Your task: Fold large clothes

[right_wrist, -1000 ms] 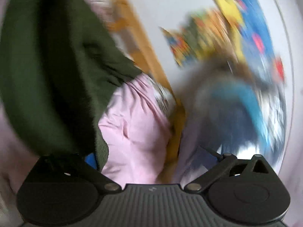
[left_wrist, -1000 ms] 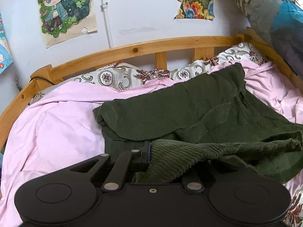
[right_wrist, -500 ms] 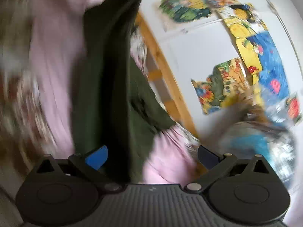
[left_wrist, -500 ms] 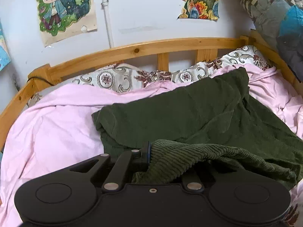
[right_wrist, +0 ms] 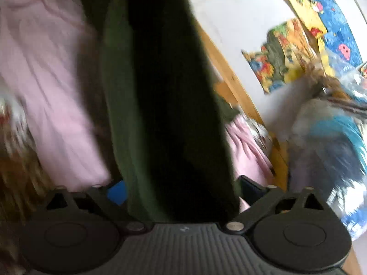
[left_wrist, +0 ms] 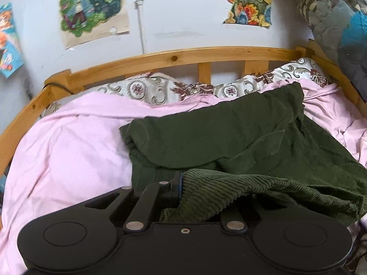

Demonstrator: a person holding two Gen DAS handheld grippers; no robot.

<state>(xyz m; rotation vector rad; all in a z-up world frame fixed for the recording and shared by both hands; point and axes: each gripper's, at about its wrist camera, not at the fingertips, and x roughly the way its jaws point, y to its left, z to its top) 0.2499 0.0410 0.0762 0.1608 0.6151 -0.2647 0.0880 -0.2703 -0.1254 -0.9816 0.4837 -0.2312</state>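
A large dark green corduroy garment (left_wrist: 240, 137) lies partly folded on the pink sheet (left_wrist: 68, 155). My left gripper (left_wrist: 197, 190) is shut on a bunched ribbed edge of the garment at the near side. In the blurred right wrist view the same green garment (right_wrist: 165, 114) runs lengthwise between the spread fingers of my right gripper (right_wrist: 181, 190); the blue pad (right_wrist: 117, 192) on the left and the dark finger on the right stand apart on either side of the cloth.
A wooden bed rail (left_wrist: 174, 57) curves round the far side, with a patterned quilt (left_wrist: 142, 89) under the sheet. Posters hang on the white wall (left_wrist: 179, 11). A pile of bags and cloth (left_wrist: 339, 23) sits at the right.
The right gripper swung over the garment, so the green cloth now lies between its open fingers. The left gripper kept its hold and barely moved.
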